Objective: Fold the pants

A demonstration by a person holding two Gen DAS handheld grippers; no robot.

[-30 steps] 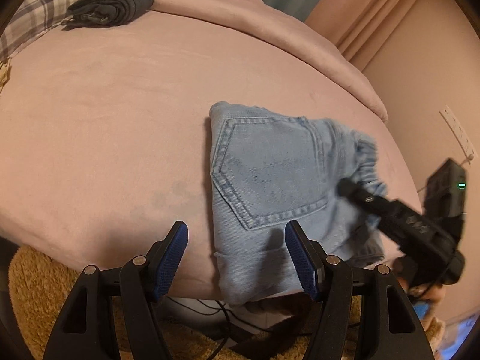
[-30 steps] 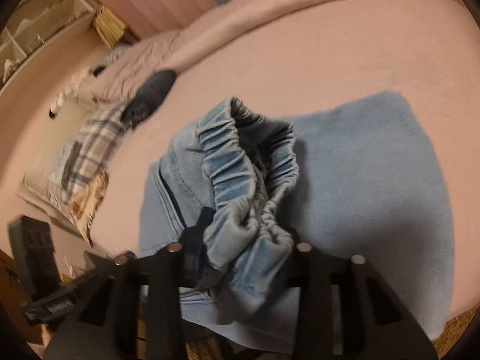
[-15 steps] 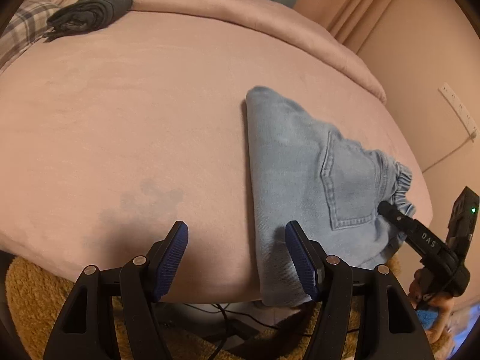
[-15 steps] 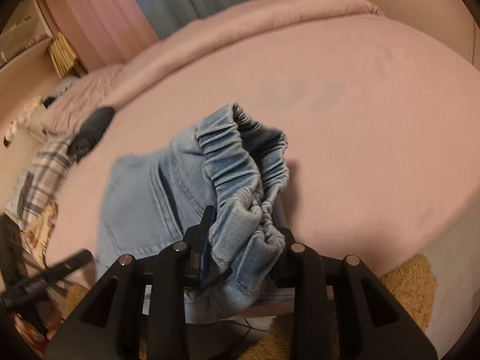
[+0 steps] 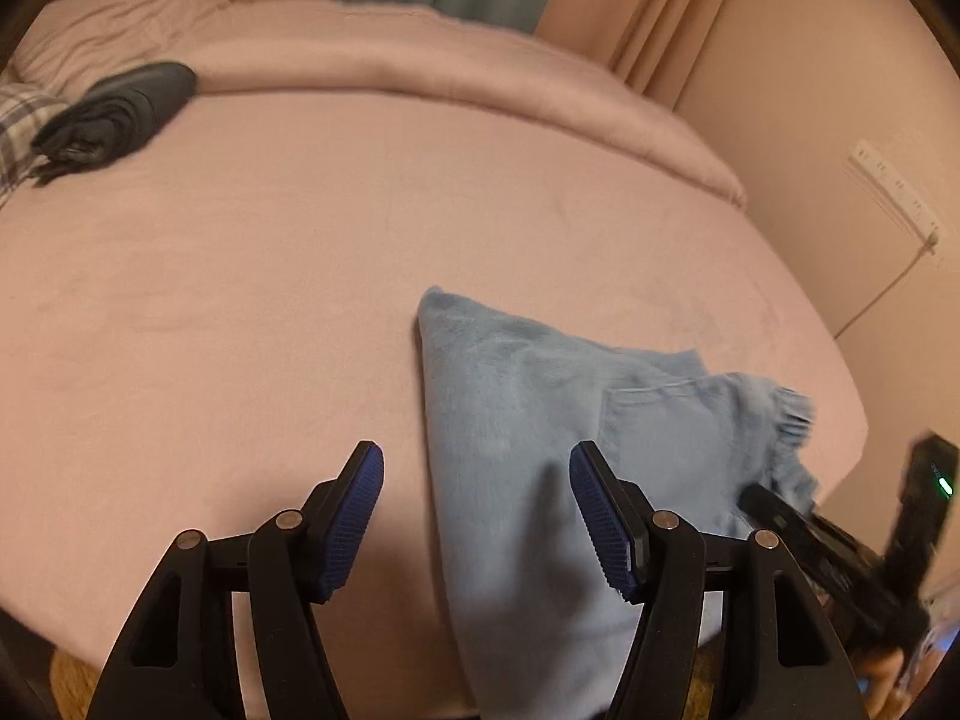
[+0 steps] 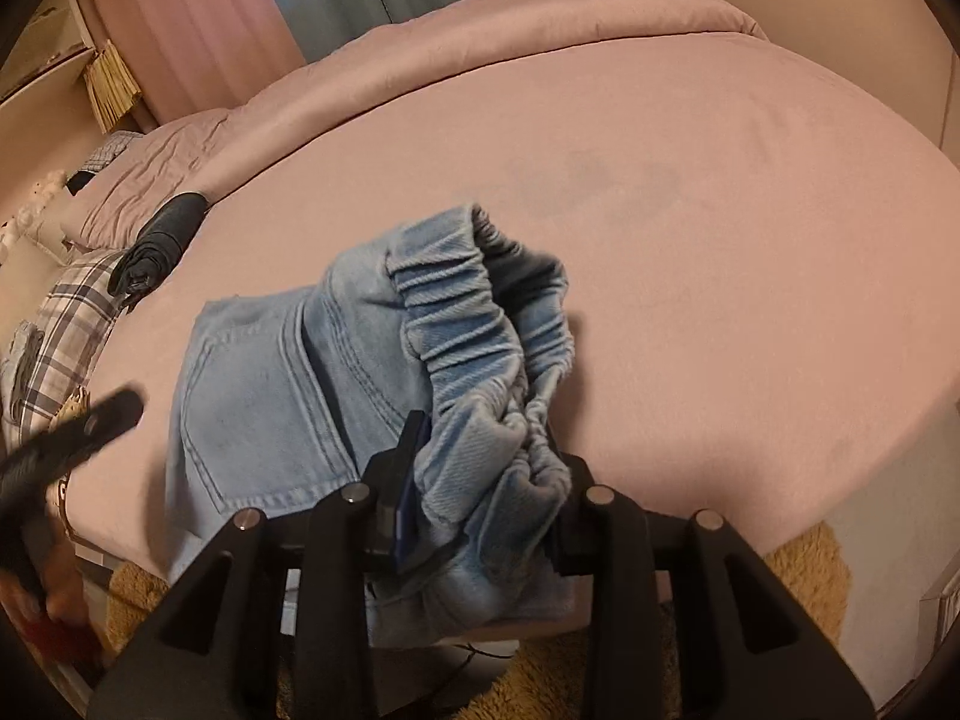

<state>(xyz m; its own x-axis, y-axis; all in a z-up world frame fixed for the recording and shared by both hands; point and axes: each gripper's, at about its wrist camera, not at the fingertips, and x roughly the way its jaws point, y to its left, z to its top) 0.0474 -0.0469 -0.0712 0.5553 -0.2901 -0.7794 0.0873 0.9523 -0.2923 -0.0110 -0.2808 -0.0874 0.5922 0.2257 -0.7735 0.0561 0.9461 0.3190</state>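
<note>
Light blue denim pants (image 5: 540,438) lie folded on the pink bed, hanging over its near edge. My left gripper (image 5: 477,519) is open and empty, hovering just above the pants' near left part. My right gripper (image 6: 480,480) is shut on the elastic waistband (image 6: 480,324) and holds it bunched up; the back pocket (image 6: 258,396) shows to its left. In the left wrist view the right gripper (image 5: 840,546) is at the pants' right edge. In the right wrist view the left gripper (image 6: 66,438) shows blurred at the left.
The pink bed (image 5: 300,240) fills both views. A rolled dark garment (image 5: 114,114) lies at its far left, next to plaid fabric (image 6: 66,324). A tan shaggy rug (image 6: 798,576) lies on the floor below the bed edge. A wall with a power strip (image 5: 894,192) stands at the right.
The right gripper has pulled the waistband to the right, swinging the pants round on the bed. The left gripper stayed open and the view tilted up towards the far side of the bed.
</note>
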